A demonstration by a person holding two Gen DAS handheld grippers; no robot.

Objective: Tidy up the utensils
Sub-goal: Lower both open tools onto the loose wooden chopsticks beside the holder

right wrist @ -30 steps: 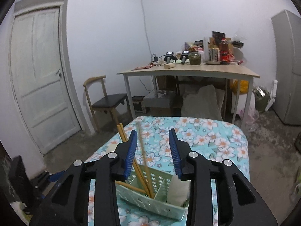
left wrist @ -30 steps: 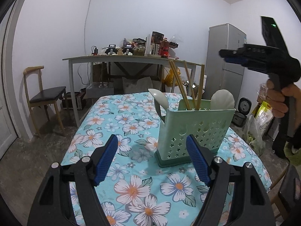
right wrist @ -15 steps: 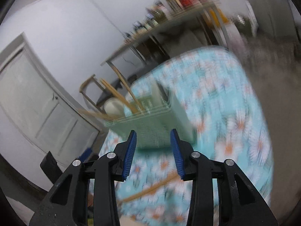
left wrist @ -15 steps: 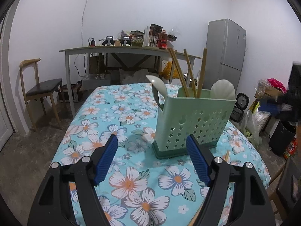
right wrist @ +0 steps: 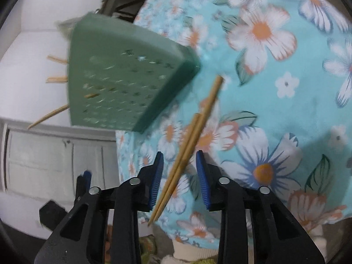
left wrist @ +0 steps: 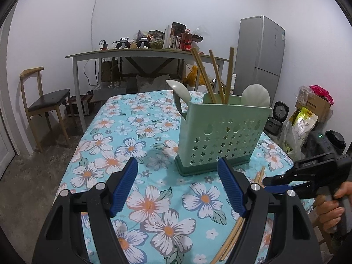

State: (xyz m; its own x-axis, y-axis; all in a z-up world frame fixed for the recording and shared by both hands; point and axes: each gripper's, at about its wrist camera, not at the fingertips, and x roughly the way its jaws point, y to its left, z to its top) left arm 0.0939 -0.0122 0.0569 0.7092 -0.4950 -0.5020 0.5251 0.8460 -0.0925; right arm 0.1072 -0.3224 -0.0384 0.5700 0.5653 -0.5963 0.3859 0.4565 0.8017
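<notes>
Two chopsticks (right wrist: 187, 140) lie side by side near the table's (right wrist: 286, 101) edge, beside the holder (right wrist: 123, 81). They look light, stiff, smooth wood, likely to roll; pinch both mid-length. The right gripper (right wrist: 179, 173), narrowing, straddles them without pressing; the left gripper (left wrist: 178, 187) is spread, empty.
</notes>
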